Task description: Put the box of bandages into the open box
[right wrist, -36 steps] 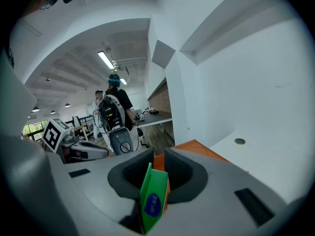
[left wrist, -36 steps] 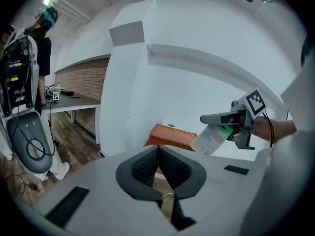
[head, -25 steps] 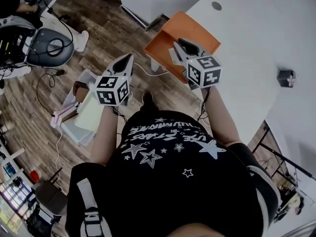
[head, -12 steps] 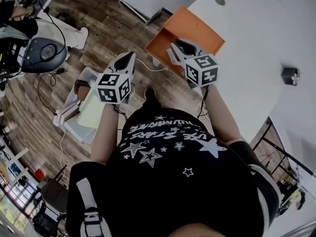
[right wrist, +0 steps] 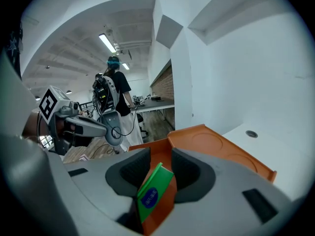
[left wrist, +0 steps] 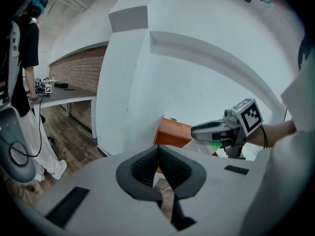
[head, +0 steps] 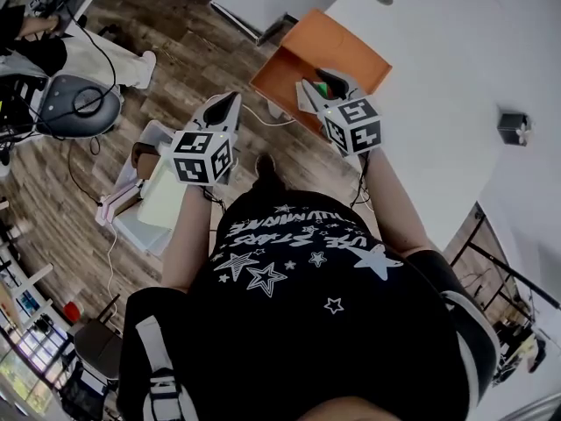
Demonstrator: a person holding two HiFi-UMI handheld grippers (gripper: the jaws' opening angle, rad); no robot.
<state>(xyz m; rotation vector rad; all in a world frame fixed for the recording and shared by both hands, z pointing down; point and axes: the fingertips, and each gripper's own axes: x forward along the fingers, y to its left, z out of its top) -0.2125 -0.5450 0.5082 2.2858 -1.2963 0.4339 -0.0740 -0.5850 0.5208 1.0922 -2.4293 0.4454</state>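
Observation:
The open orange box [head: 279, 84] sits at the corner of the white table [head: 456, 68], its lid flap folded back. My right gripper [head: 319, 87] hovers at the box's near side, shut on the green box of bandages [head: 323, 89]. In the right gripper view that green box [right wrist: 153, 193] lies tilted between the pads of the right gripper [right wrist: 157, 167], with the orange box [right wrist: 216, 144] just beyond. My left gripper [head: 230, 103] hangs over the floor to the left, shut and holding nothing; its pads meet in the left gripper view [left wrist: 158, 154].
A small dark gift box [head: 511, 128] stands on the table at the right. On the wooden floor lie a pale tray with papers [head: 145, 202], cables and a grey chair [head: 77, 103]. A person [right wrist: 113, 90] stands by desks further back.
The right gripper has edged a little closer to the orange box, and the green box now shows at its tip. The left gripper has barely moved.

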